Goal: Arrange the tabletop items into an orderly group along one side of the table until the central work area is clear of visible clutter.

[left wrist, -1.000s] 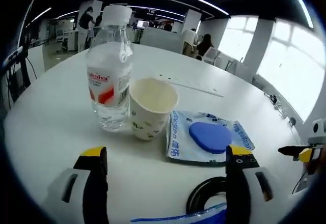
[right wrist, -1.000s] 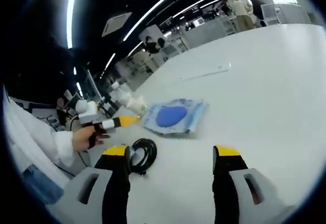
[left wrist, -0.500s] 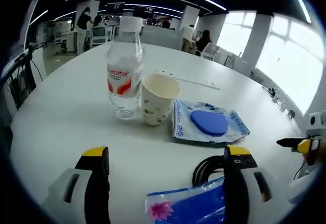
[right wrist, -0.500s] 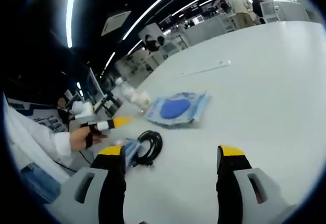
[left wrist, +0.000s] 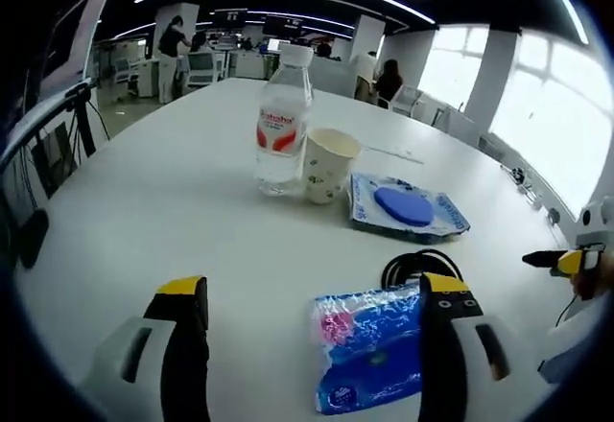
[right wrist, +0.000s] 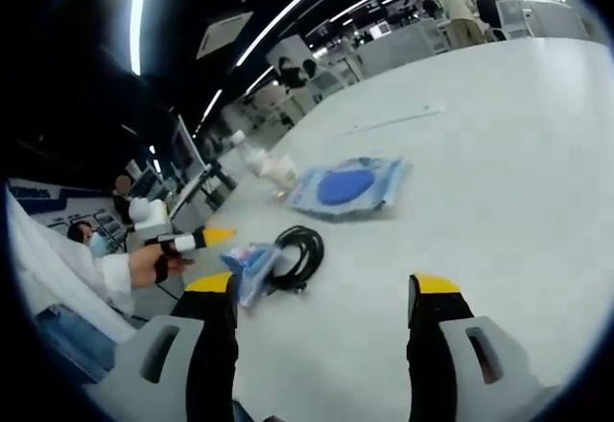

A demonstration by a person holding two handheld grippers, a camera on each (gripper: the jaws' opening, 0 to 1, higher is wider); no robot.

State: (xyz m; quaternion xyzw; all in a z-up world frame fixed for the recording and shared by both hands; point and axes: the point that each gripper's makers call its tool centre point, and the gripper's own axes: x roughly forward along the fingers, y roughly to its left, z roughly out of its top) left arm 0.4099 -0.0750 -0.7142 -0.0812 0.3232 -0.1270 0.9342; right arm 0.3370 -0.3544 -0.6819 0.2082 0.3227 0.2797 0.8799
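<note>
Both cameras pull back from the bench (left wrist: 144,211) over this last second, so the cluster that sat close in front of the left gripper (left wrist: 312,331) now lies further off, and a blue tissue pack (left wrist: 369,350) that was out of sight comes fully into the left gripper view, lying flat between that gripper's jaws and nearest its right one. Those jaws stand wide apart and hold nothing; the pack looks to rest on the bench rather than in any grip. Beyond it a coiled black cable (left wrist: 417,267) sits just beside the pack's far end, then a flat blue-and-white packet (left wrist: 405,209), a paper cup (left wrist: 329,164) and a water bottle (left wrist: 282,125) upright, cup and bottle touching or nearly so. The right gripper (right wrist: 321,336) likewise hangs open and empty, well back from the things, and in the right gripper view the left gripper's yellow tip shows with the person's hand (right wrist: 153,261) behind it, near the tissue pack (right wrist: 251,264) and the cable (right wrist: 299,252). The things themselves do not seem to shift. My reading is that the items already form a rough line toward one side, with much of the bench bare, so the grouping seems nearly done; the pack and cable sit loosest and may want nudging closer to the packet.
</note>
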